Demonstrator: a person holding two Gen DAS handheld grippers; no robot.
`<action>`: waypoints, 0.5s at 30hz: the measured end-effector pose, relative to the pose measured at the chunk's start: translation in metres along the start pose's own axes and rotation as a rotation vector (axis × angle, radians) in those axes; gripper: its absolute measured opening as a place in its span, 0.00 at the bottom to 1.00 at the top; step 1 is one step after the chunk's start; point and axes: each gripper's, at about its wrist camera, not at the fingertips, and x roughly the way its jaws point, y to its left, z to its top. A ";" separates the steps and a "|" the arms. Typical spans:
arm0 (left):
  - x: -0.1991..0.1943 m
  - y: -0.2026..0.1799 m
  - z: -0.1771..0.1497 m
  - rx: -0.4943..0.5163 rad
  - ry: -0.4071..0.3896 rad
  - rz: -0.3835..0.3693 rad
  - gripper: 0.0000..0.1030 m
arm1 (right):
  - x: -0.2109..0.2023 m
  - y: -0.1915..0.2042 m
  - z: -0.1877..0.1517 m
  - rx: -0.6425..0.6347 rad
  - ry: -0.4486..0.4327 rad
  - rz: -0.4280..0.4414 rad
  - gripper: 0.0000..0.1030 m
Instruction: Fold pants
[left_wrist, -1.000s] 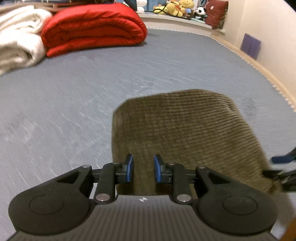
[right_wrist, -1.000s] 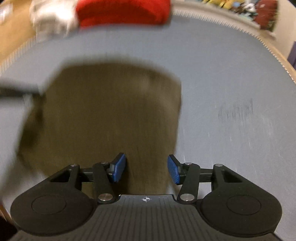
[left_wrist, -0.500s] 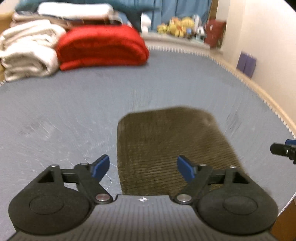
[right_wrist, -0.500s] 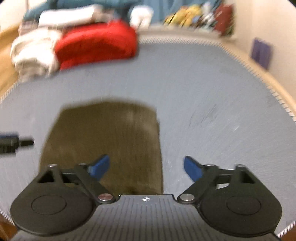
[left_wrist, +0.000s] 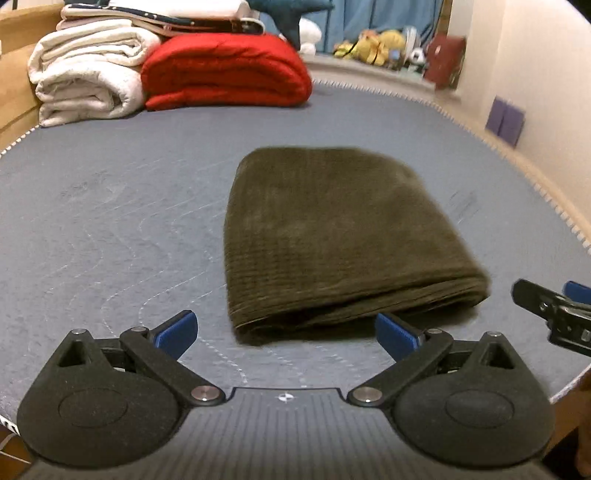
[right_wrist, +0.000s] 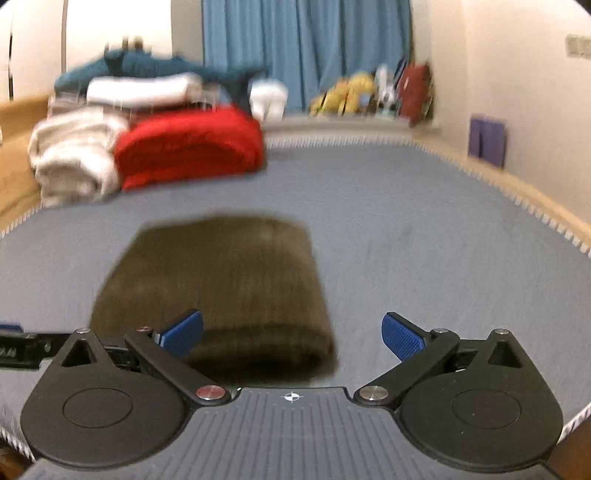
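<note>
Pants, olive-brown ribbed corduroy: folded into a compact rectangular bundle, layered edges facing the cameras, lying flat near the front of the grey-blue quilted mattress. Left tool: released, blue pads spread wide, nothing between them, just short of the bundle's near edge; its jaws have just been opening. Right tool: likewise released and empty, jaws just opened, set beside the bundle's right corner. Step in hand, as judged: letting go after the final fold. Next move, as judged: withdrawing both tools clear, or a light pat to flatten. Beyond: red folded quilt, white folded blanket.
</note>
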 end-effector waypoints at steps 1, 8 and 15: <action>0.005 0.000 0.001 -0.001 0.001 0.012 1.00 | 0.006 0.003 -0.003 -0.010 0.022 -0.007 0.99; 0.031 -0.005 0.006 -0.077 0.030 0.000 1.00 | 0.028 0.004 -0.004 0.008 0.031 -0.069 0.99; 0.046 -0.013 0.001 -0.054 0.061 -0.008 1.00 | 0.048 -0.002 -0.003 0.063 0.078 -0.114 0.99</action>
